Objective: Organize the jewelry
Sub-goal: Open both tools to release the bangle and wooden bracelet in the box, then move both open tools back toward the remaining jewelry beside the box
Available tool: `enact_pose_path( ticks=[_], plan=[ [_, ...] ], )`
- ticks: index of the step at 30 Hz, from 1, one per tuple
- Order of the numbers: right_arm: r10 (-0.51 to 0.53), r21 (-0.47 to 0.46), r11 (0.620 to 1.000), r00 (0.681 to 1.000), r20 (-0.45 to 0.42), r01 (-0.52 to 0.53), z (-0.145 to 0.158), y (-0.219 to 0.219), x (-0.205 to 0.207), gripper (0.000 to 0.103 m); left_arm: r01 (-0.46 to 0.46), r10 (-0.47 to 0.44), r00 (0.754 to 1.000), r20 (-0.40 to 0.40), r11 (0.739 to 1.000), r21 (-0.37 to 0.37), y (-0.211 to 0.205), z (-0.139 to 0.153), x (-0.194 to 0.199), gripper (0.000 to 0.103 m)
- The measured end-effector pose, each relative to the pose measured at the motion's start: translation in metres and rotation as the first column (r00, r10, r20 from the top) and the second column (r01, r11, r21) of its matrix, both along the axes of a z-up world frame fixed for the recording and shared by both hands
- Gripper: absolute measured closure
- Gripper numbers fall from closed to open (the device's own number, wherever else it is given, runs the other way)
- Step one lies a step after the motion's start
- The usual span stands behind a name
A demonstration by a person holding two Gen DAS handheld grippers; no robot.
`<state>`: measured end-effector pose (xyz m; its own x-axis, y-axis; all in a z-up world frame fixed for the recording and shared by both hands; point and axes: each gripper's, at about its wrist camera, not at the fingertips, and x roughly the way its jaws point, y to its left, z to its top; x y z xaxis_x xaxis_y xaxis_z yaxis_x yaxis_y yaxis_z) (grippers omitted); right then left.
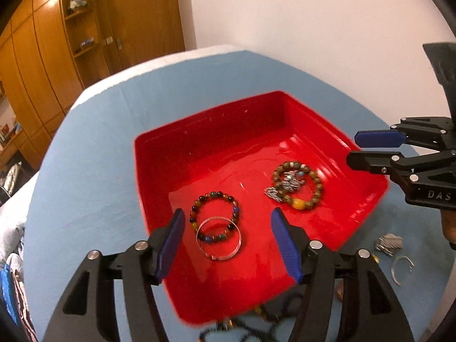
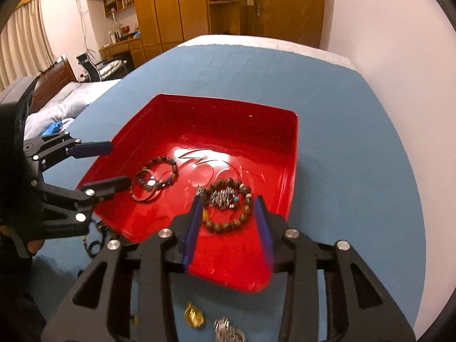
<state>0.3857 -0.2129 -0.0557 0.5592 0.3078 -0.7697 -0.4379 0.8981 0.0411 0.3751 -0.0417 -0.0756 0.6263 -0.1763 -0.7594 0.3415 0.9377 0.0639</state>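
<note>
A glossy red plastic tray (image 1: 159,154) sits on a matt blue cloth (image 1: 94,131). Inside, a polished metal bangle (image 1: 219,238) overlaps a glassy multicoloured bead bracelet (image 1: 215,212); brown cabinets (image 2: 168,8) look like varnished wood.

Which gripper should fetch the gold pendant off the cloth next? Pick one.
Right. The gold pendant lies just below the open, empty right gripper; the left gripper hangs over the red tray.
</note>
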Motion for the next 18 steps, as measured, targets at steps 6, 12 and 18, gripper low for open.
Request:
enact_pose_path(
  ticks=[6,12,18],
  plan=[
    [-0.009,0.043,0.999,0.998,0.057,0.007,0.015,-0.016,-0.062,0.050,0.033,-0.033,0.998,0.058,0.999,0.010,-0.005,0.018,-0.054,0.032],
    [-0.020,0.058,0.998,0.997,0.070,0.016,0.010,-0.023,-0.123,0.038,0.068,-0.068,0.995,0.068,0.998,-0.002,-0.012,0.021,-0.096,0.030],
    [-0.061,0.064,0.996,0.996,0.067,0.057,-0.009,-0.035,-0.164,0.031,0.093,-0.092,0.994,0.052,0.996,-0.011,-0.019,0.010,-0.118,0.028]
  ],
)
